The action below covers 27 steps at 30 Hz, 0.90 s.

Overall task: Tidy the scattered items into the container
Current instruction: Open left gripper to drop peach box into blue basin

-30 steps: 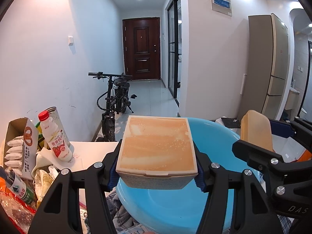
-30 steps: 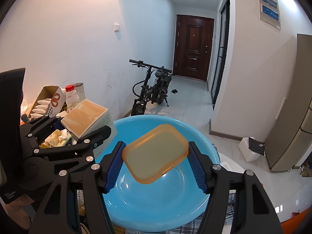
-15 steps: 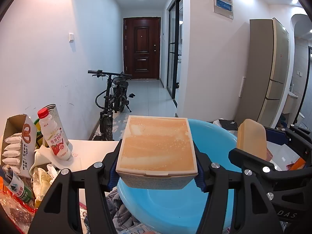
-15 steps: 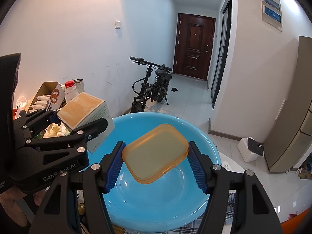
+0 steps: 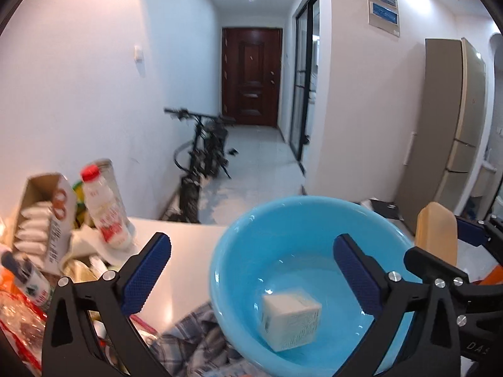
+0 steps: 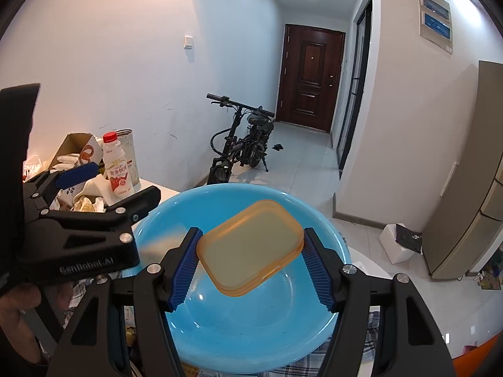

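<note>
A blue basin stands on the white table; it also shows in the right wrist view. A white box lies tilted on the basin's bottom. My left gripper is open and empty above the basin's left side; it also shows in the right wrist view. My right gripper is shut on an orange plastic lid and holds it above the basin. The lid also shows in the left wrist view at the right.
A milk bottle with a red cap, an open carton of white packets, a tin and wrappers crowd the table's left. Plaid cloth lies under the basin. A bicycle stands in the hallway beyond.
My left gripper has opened and let go of the white box, which has dropped into the basin. The right gripper still holds the orange lid in about the same place.
</note>
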Available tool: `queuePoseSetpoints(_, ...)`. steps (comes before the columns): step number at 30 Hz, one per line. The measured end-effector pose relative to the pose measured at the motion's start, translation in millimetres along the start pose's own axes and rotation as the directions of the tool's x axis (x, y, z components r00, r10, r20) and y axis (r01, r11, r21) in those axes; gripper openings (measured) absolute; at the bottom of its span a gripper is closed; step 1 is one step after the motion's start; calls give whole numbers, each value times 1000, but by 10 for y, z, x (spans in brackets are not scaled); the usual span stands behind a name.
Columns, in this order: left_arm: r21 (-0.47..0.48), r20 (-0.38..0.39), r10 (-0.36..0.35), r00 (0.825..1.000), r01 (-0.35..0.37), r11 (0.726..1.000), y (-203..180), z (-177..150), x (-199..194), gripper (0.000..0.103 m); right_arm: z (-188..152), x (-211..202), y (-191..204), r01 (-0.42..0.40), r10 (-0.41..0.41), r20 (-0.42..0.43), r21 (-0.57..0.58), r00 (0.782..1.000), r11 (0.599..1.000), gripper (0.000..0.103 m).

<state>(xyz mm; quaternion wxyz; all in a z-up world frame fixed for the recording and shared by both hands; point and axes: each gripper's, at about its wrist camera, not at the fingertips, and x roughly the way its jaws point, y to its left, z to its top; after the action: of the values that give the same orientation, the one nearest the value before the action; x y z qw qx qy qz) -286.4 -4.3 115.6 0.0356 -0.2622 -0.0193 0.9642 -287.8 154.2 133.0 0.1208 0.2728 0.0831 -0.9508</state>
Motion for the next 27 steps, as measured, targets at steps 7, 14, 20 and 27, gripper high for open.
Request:
queuePoseSetpoints(7, 53, 20, 48, 999, -49, 997, -56, -27, -31, 103, -10, 4, 29, -5, 5, -1, -7, 1000, 1000, 66)
queuePoseSetpoints(14, 62, 30, 41, 999, -43, 997, -44, -8, -84, 103, -21, 17, 28, -11, 10, -6, -11, 1000, 1000, 67)
queuePoseSetpoints(20, 50, 29, 46, 999, -47, 998, -10, 11, -98, 103, -32, 51, 59, -9, 9, -11, -16, 1000, 1000, 66)
queuePoseSetpoints(27, 39, 30, 45, 999, -46, 998, 61, 34, -123, 103, -51, 49, 82, -13, 12, -9, -21, 1000, 1000, 66)
